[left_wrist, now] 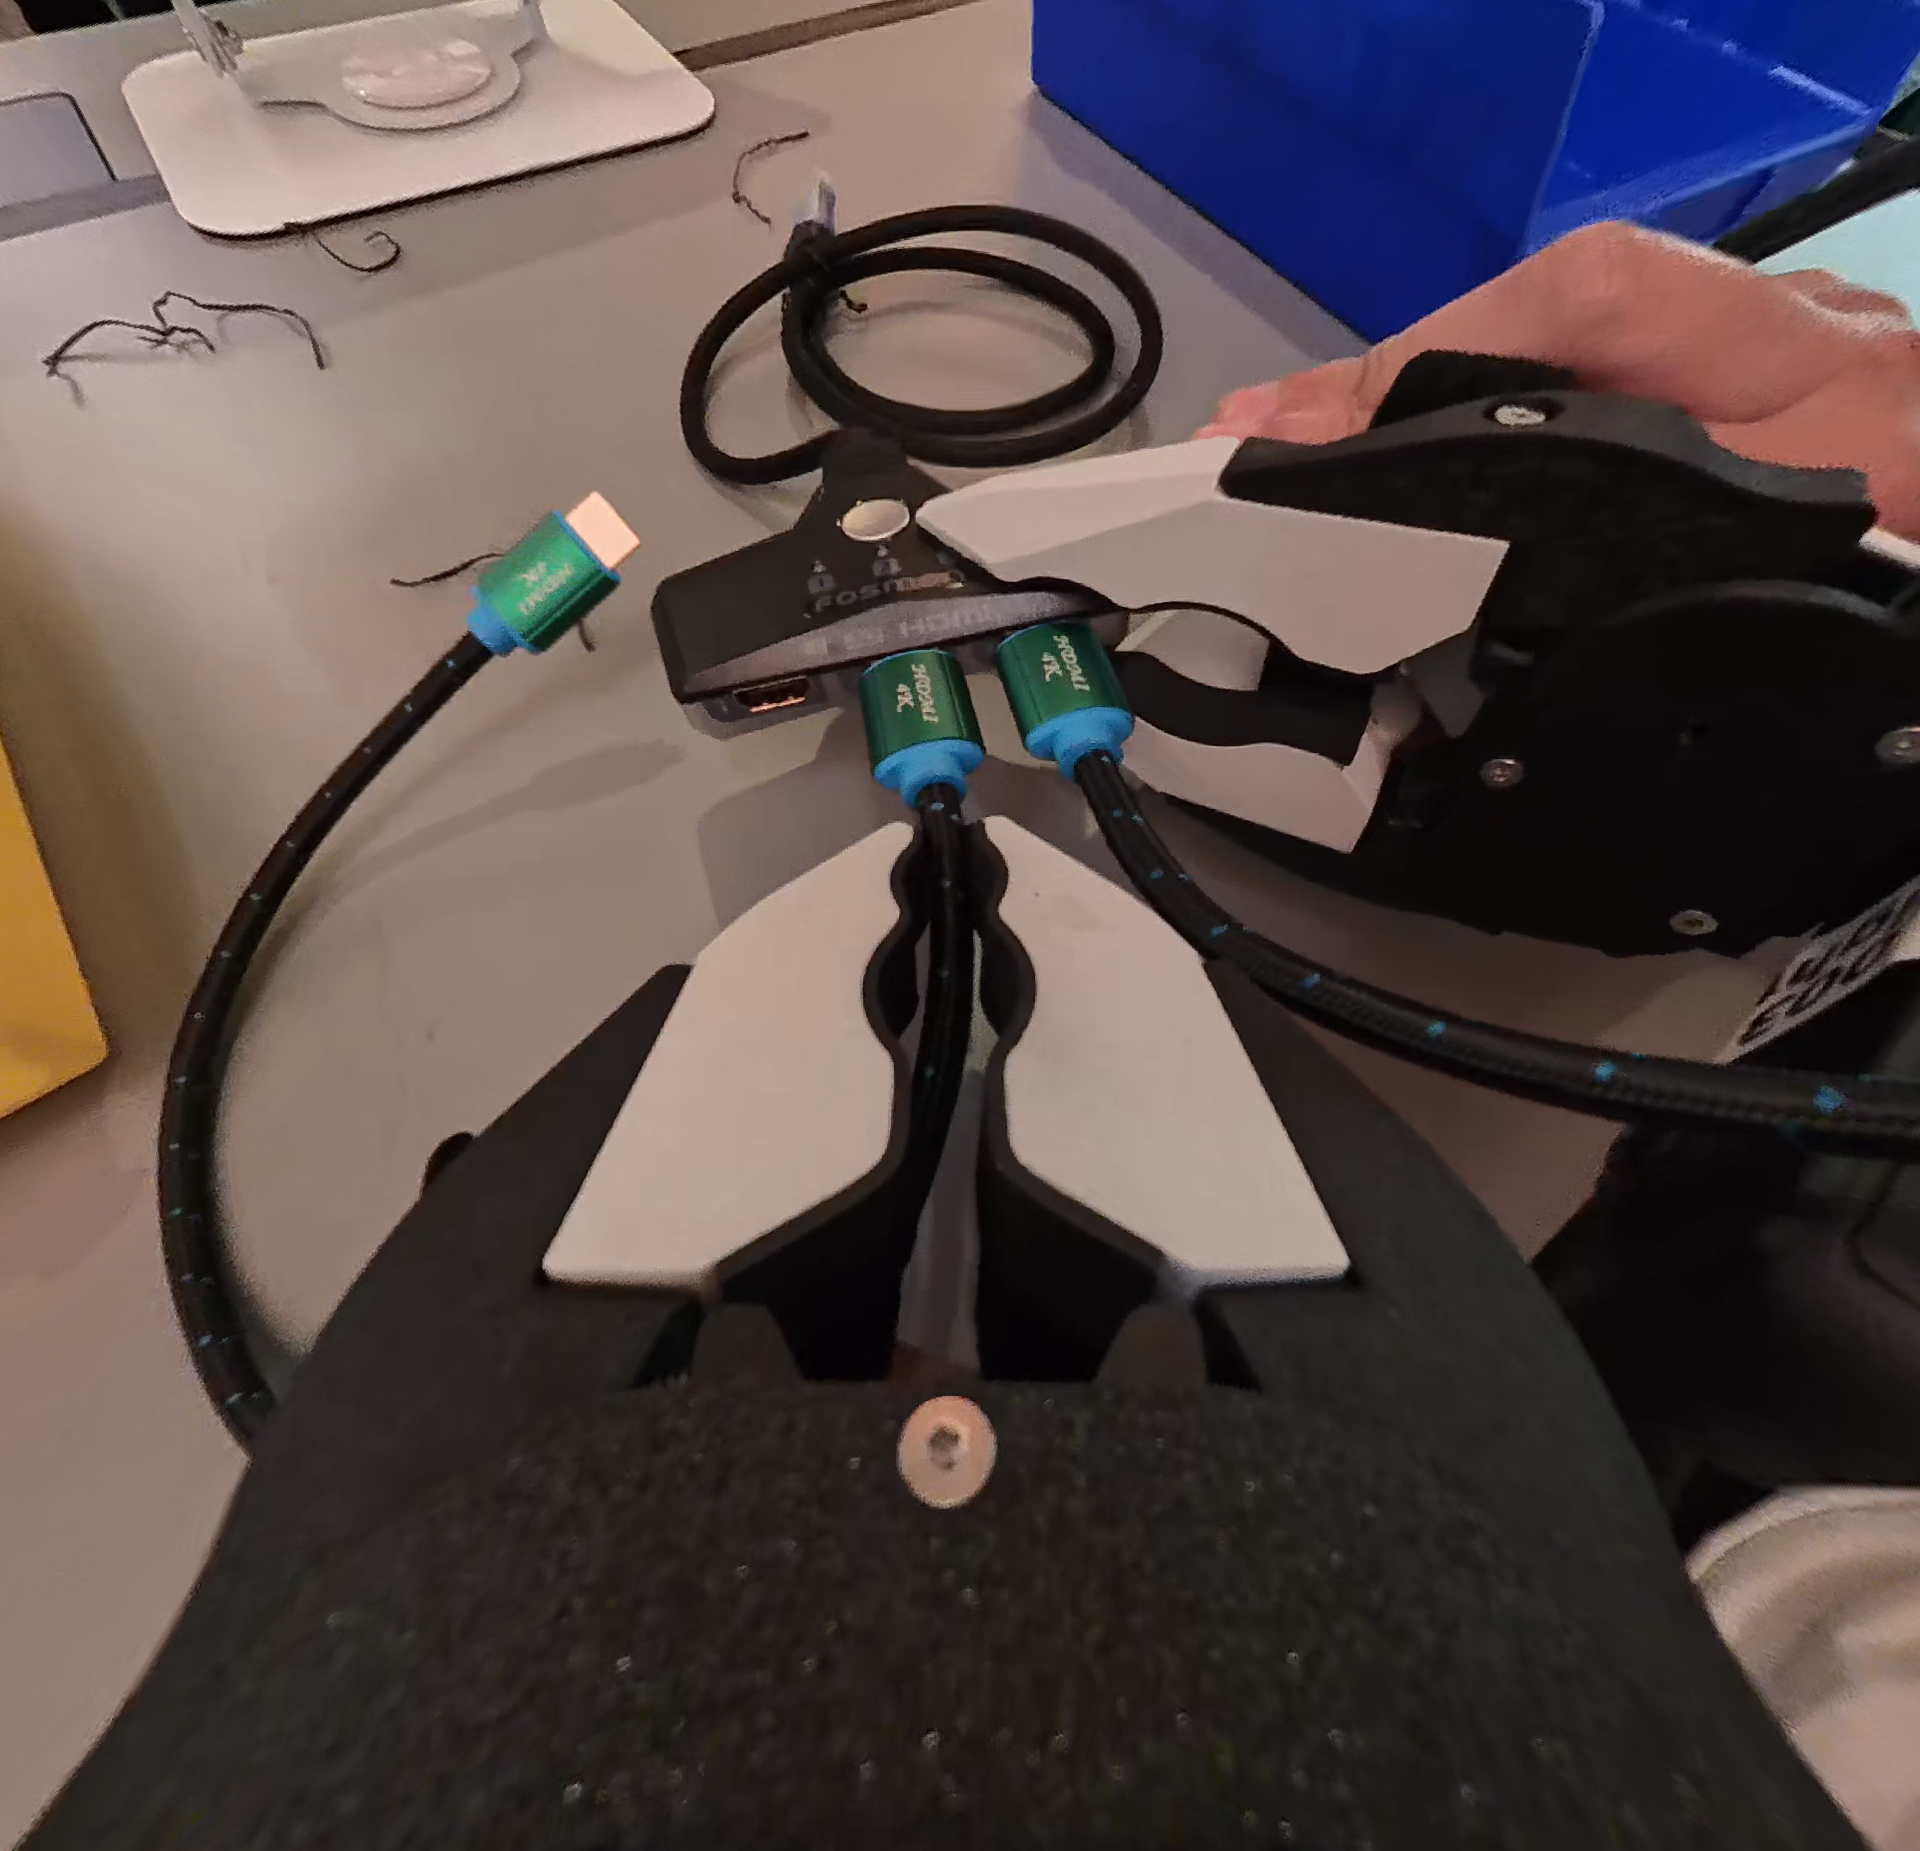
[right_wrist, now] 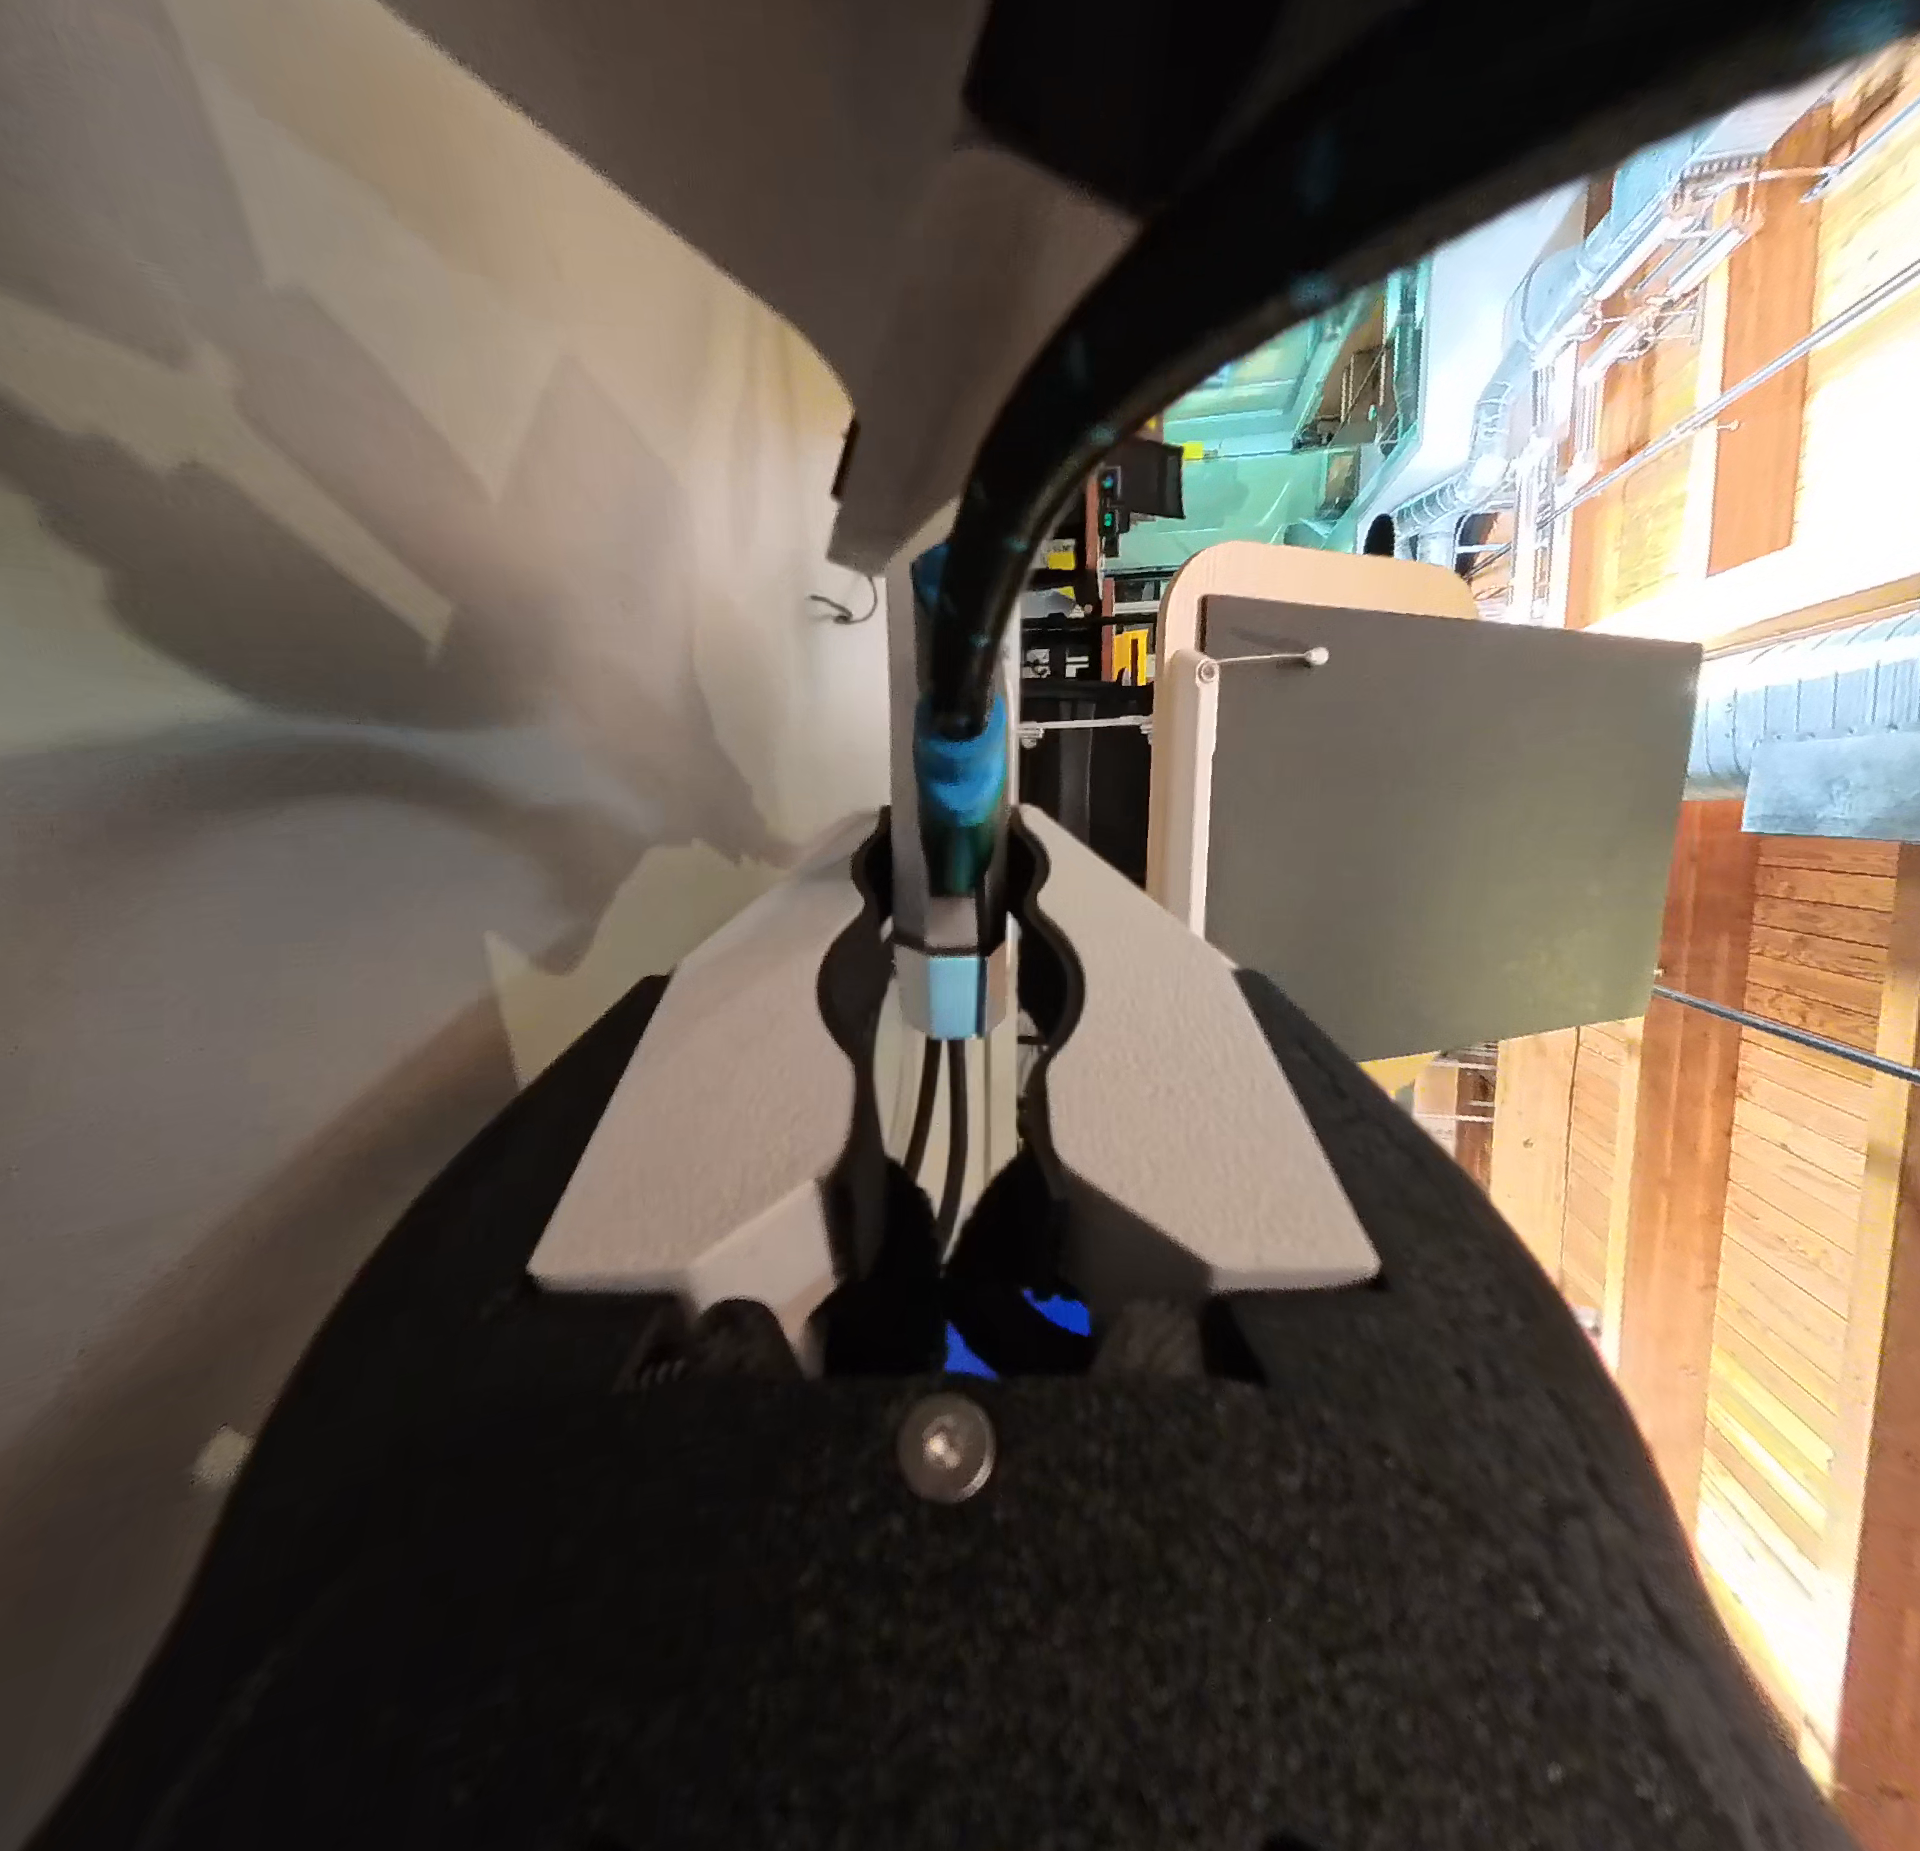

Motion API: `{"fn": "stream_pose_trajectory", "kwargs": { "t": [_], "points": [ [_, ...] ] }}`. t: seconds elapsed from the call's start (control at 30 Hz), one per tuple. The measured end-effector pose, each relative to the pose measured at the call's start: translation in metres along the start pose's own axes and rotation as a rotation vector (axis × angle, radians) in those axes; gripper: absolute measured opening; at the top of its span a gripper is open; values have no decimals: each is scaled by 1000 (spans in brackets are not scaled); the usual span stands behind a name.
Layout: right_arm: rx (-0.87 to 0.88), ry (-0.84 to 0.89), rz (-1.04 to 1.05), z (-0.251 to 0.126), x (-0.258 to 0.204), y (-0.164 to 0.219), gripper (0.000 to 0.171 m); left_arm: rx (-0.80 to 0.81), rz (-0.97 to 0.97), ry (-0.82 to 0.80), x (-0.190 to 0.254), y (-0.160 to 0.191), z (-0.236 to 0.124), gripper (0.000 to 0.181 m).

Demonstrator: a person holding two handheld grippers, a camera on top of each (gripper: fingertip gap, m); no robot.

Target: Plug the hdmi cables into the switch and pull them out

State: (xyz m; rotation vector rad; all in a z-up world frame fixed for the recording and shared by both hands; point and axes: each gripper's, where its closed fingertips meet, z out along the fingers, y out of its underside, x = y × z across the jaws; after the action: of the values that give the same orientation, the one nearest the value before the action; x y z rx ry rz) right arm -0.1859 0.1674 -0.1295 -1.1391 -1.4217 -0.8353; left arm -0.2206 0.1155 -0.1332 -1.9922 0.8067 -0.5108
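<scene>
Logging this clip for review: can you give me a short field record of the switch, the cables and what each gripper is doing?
switch: black, on the grey table, clamped from the right side
plugged cables: two green connectors, middle and right
free cable: green connector lying left of switch, unplugged
empty port: leftmost
left gripper: shut on middle plug's cable
right gripper: shut on switch

green plugs [left_wrist: 920,712], black switch [left_wrist: 790,617], blue bin [left_wrist: 1351,118]
</scene>
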Motion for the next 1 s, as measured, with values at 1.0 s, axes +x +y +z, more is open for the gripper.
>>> {"fn": "stream_pose_trajectory", "kwargs": {
  "t": [1.0],
  "points": [
    [20, -301, 748, -8, 59, 58, 19, 707, 310, -237, 36, -91, -114, 24]
  ]
}}
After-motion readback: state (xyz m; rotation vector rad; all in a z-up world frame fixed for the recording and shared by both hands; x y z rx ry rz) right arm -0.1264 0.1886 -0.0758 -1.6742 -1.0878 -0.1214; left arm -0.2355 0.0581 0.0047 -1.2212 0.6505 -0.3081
